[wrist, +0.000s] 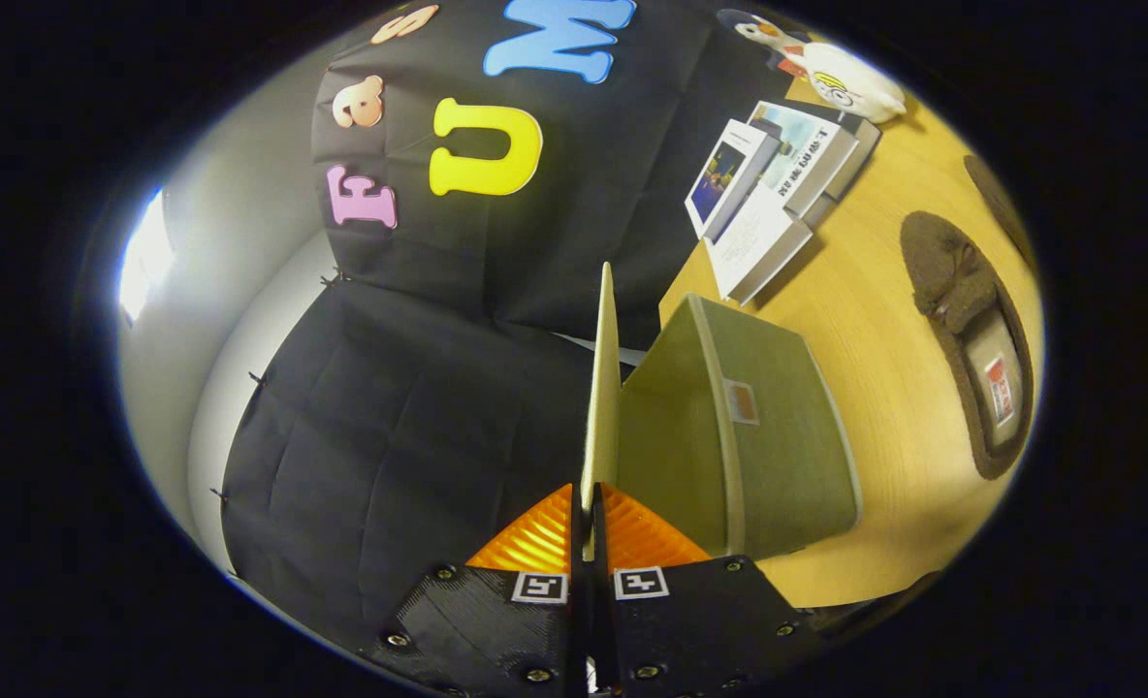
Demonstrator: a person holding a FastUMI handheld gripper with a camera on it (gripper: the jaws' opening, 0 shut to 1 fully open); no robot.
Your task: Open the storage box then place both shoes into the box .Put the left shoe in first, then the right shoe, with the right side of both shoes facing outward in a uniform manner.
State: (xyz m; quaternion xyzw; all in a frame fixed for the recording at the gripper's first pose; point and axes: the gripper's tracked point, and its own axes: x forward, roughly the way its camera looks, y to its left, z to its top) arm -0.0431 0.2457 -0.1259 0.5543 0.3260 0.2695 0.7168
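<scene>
Wooden table [884, 407] beneath: gripper [589, 523] fingers clamped on lid [605, 388], swung upright to open storage box [778, 436], slipper [972, 339] waiting at three o'clock

The claw [589, 543] has a ribbed housing (small screws along its edges) and two square tags.

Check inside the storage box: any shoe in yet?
Gripper shut on the raised lid. The visible inner wall of the storage box is bare; its floor is hidden. One brown shoe lies on the table.
</scene>
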